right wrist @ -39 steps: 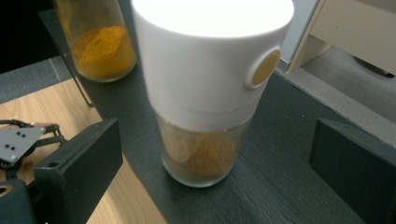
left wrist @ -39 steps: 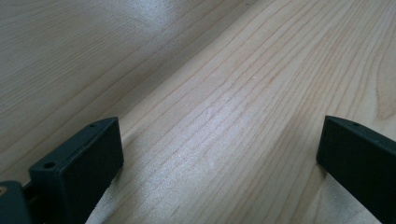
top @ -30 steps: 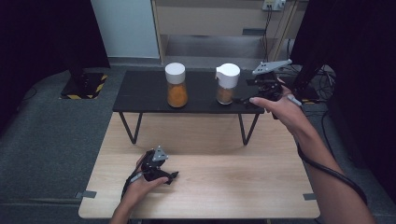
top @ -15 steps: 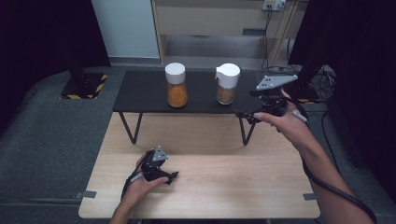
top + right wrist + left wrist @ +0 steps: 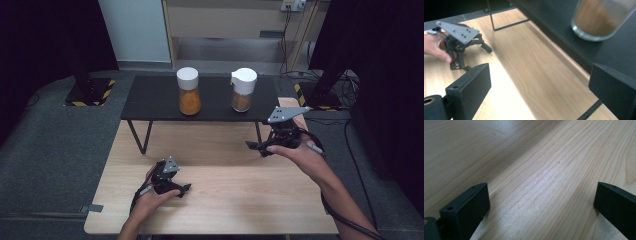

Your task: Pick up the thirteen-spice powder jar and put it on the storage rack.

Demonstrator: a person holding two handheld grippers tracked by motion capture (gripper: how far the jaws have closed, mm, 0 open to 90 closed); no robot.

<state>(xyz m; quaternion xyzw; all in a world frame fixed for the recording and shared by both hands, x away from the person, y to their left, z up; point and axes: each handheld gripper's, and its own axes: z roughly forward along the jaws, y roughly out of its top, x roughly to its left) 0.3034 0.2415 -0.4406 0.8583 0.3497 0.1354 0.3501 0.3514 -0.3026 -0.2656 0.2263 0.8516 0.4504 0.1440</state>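
The right gripper (image 5: 256, 146) hung above the wooden desk (image 5: 220, 200) near its far right corner, just in front of the low black shelf (image 5: 155, 102) that stood along the desk's far edge. Its jaws stood wide apart with nothing between them, though they had just been closing a little. In the right gripper view the jaws pointed across the desk boards, with the shelf's front edge running past on the right and the base of a jar above them.

That jar, the brown-filled jar (image 5: 243, 90) with the white spout lid, stood upright on the shelf toward its right end, the nearest thing to the right gripper but well clear of it. The orange-filled jar (image 5: 189, 90) with a plain white cap stood upright near the shelf's middle, apart from the other jar.

The left gripper (image 5: 184, 189) rested low on the desk toward the near left corner, held in the person's left hand (image 5: 150, 197). In the left gripper view its jaws were wide apart over bare wood, gripping nothing.
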